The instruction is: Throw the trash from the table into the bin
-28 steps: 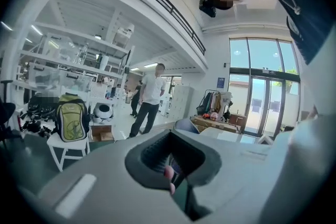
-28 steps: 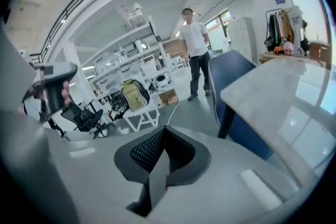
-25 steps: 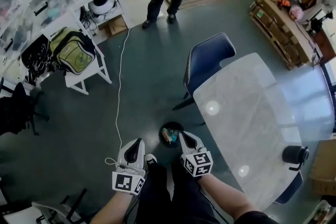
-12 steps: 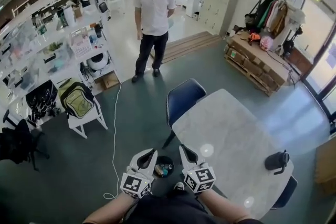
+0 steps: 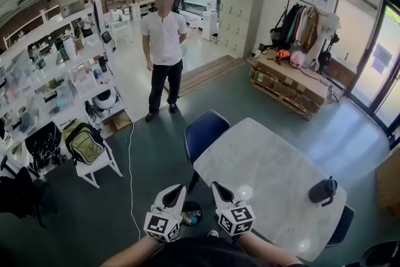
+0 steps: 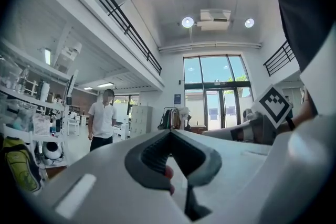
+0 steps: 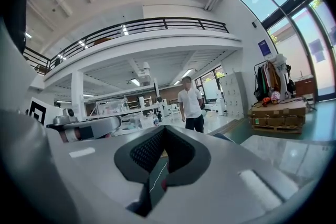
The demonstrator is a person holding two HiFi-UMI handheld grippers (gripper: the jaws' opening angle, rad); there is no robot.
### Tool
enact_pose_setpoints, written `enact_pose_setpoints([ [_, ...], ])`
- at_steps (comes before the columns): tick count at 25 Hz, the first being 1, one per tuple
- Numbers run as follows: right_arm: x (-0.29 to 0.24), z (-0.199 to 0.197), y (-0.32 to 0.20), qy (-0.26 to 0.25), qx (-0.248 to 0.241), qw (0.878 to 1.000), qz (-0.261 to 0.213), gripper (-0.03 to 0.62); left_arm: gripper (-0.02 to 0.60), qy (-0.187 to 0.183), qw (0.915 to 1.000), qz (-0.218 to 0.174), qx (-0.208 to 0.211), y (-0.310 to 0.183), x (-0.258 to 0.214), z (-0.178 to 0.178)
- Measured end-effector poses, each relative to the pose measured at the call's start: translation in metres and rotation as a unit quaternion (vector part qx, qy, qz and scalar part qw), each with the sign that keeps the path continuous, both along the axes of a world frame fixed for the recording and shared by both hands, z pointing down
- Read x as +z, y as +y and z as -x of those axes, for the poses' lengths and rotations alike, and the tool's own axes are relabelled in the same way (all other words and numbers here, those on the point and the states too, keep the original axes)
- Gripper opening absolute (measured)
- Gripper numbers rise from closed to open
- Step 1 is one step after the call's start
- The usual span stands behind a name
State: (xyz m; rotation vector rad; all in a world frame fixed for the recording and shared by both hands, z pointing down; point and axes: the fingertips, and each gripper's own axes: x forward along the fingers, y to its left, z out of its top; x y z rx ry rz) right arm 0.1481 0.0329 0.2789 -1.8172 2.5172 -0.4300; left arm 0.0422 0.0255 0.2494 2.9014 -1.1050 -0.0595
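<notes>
Bin point(image 5: 195, 205) with trash at 6 o'clock, between left gripper point(image 5: 175, 190) and right gripper point(image 5: 218, 187); both pinched together, empty. Table point(image 5: 269, 166) at 4 o'clock.

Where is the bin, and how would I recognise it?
Find the big pale table. On the dark floor off its left edge, near the blue chair, sits a small round black bin. Unlike anything nearby, it holds colourful scraps.

Sm. round black bin point(image 5: 197, 205) upright nr table point(image 5: 269, 159) corner; colourful trash point(image 5: 189, 218) inside.
</notes>
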Motion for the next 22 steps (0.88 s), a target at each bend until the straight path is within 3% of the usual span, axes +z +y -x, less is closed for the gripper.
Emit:
enact_pose_setpoints([
  [22, -0.0032, 0.0040, -0.0068, -0.010, -0.004, 1.000, -0.012, 0.025, 0.000, 0.004, 0.9999, 0.007, -0.011, -0.0063, 0.0049, -0.0044],
])
